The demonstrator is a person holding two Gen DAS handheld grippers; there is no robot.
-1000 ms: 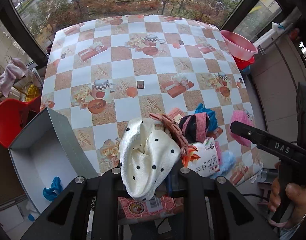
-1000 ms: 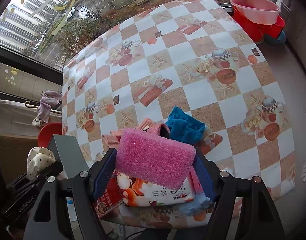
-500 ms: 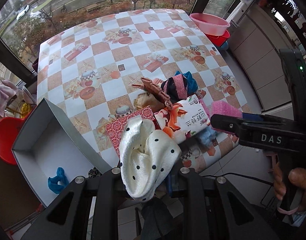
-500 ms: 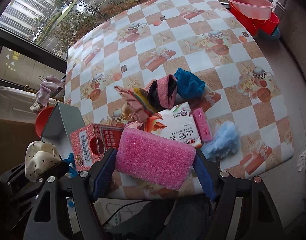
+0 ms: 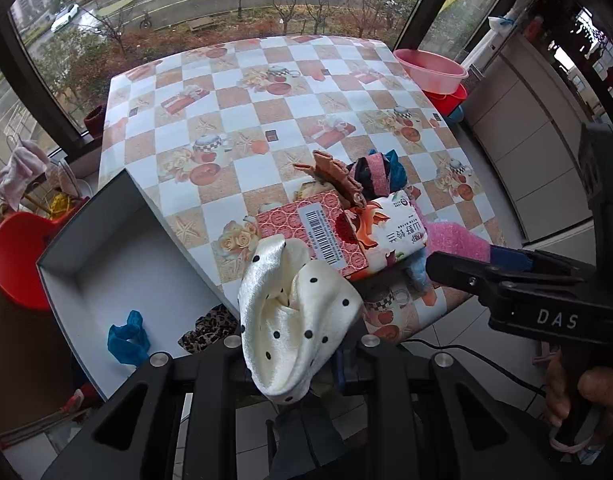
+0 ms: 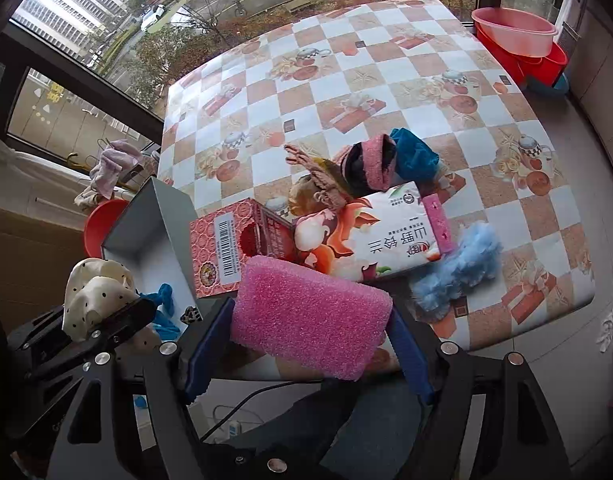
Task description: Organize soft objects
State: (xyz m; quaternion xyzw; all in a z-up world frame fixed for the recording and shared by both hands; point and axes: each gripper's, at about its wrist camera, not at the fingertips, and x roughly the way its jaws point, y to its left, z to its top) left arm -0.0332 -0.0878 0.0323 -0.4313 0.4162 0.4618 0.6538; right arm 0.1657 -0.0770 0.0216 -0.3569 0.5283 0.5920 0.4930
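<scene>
Big windows with a street and bare trees outside stand behind the bench (image 5: 242, 184), which wears a checked orange and white cloth with teapot and gift pictures. At the far left a red plastic tub (image 5: 14, 264) sits low beside a pale pink rag. Next comes the open grey cardboard box (image 5: 106, 248), just beside the bench's left edge, with a blue crumpled cloth (image 5: 126, 340) and a leopard-print scrap (image 5: 204, 330) lying inside. The left gripper (image 5: 294, 356) is pinching the cream satin cloth with black dots (image 5: 294, 304), held up in the air by the box's near corner. On the bench lie a red patterned carton (image 6: 222, 252), a white snack bag with orange art (image 6: 370, 236), a brown knit piece, a pink and black roll, a teal cloth and a fluffy light blue puff (image 6: 458, 268), all in one heap. The right gripper (image 6: 306, 344) squeezes a pink foam sponge block (image 6: 310, 320) between its blue pads, off the bench's near edge. Far right, a pink basin sits on a red basin.
</scene>
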